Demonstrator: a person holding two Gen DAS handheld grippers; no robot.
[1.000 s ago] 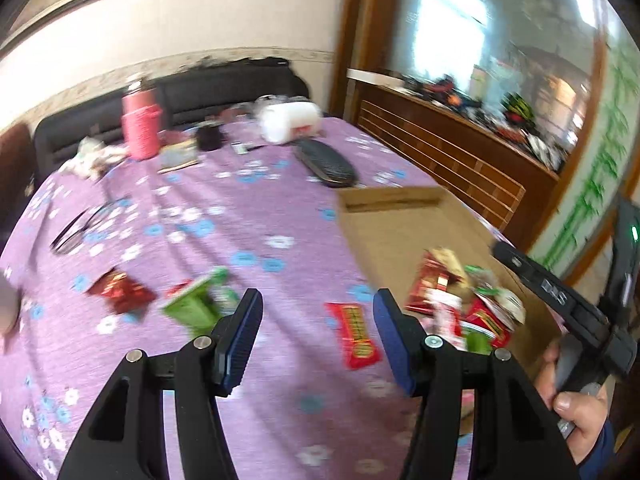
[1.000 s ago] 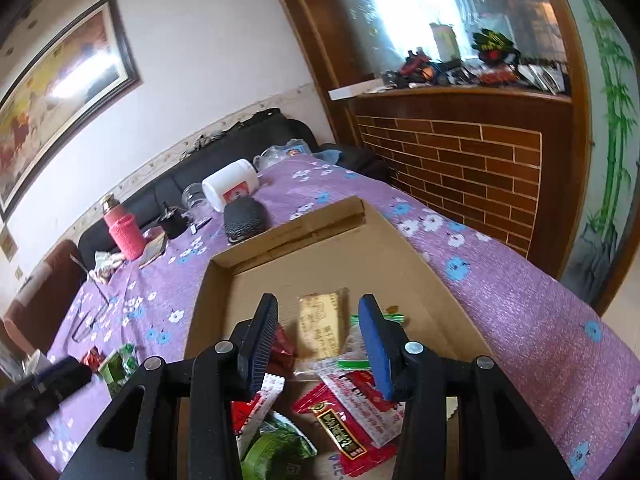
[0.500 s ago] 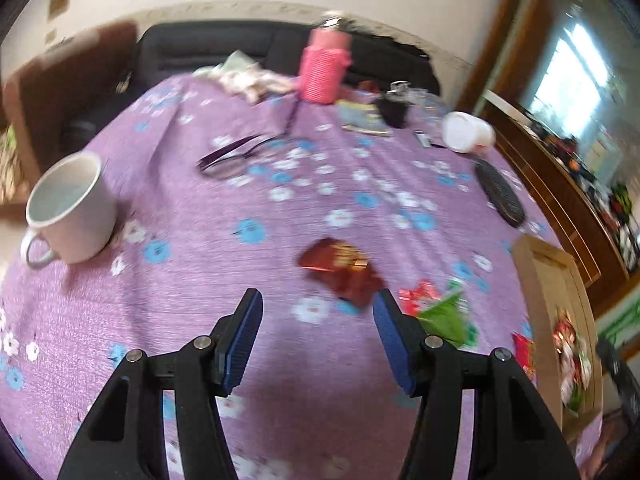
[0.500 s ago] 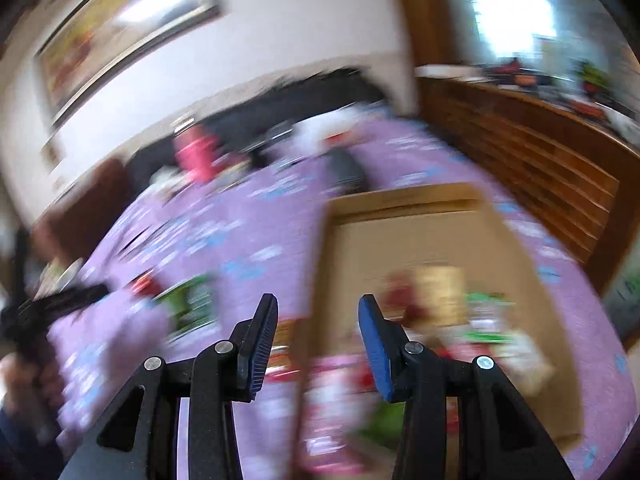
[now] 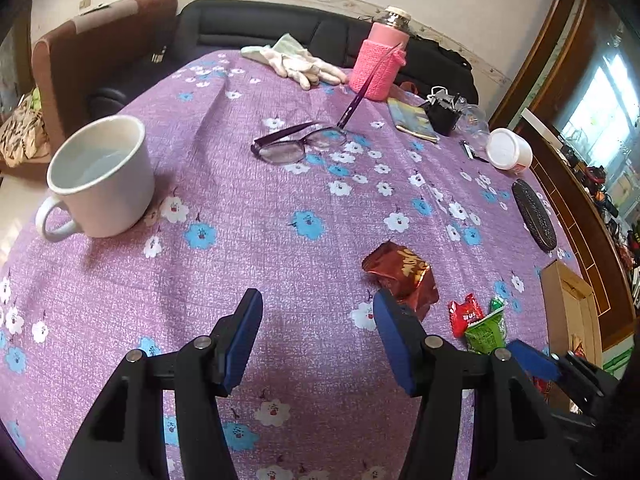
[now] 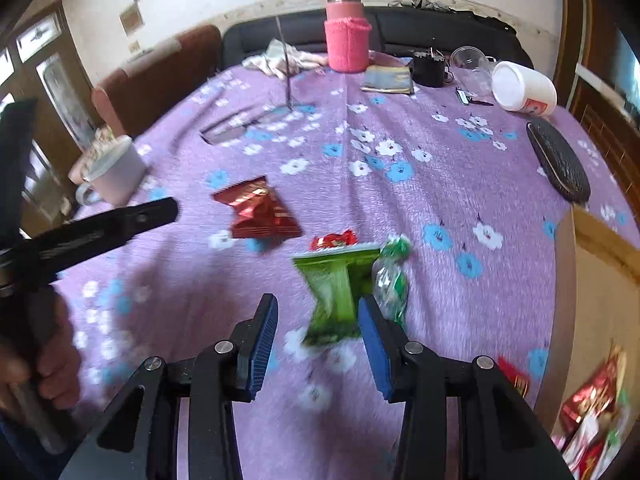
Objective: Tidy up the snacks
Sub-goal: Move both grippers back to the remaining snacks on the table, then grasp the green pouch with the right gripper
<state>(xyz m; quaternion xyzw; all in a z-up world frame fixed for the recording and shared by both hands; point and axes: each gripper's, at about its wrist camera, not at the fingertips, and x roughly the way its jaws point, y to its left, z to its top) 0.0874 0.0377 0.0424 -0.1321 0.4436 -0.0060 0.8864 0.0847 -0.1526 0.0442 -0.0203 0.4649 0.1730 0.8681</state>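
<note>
My left gripper point(image 5: 318, 334) hangs open over the purple flowered cloth with nothing between its blue pads. A crinkled red-brown snack packet point(image 5: 402, 276) lies just past its right fingertip. My right gripper point(image 6: 318, 342) is open too. A green snack packet point(image 6: 336, 292) lies on the cloth right at its fingertips, with no pad pressing on it. Beside that lie a clear green candy bag point(image 6: 390, 276), a small red packet point(image 6: 334, 240) and the red-brown packet point(image 6: 256, 210). The cardboard box point(image 6: 600, 276) at the right holds several snacks point(image 6: 592, 400).
A white mug point(image 5: 100, 176) with water stands at the left, with glasses point(image 5: 296, 144) mid-table. At the far side are a pink bottle point(image 5: 378, 68), gloves point(image 5: 296, 62), a tipped white jar point(image 5: 510, 154) and a black case point(image 5: 534, 214). A hand point(image 6: 44, 364) holds the left tool.
Both views have swung left, away from the box. The right gripper has left the box and now sits over the loose green packet. The left gripper now faces the mug and the red-brown packet.
</note>
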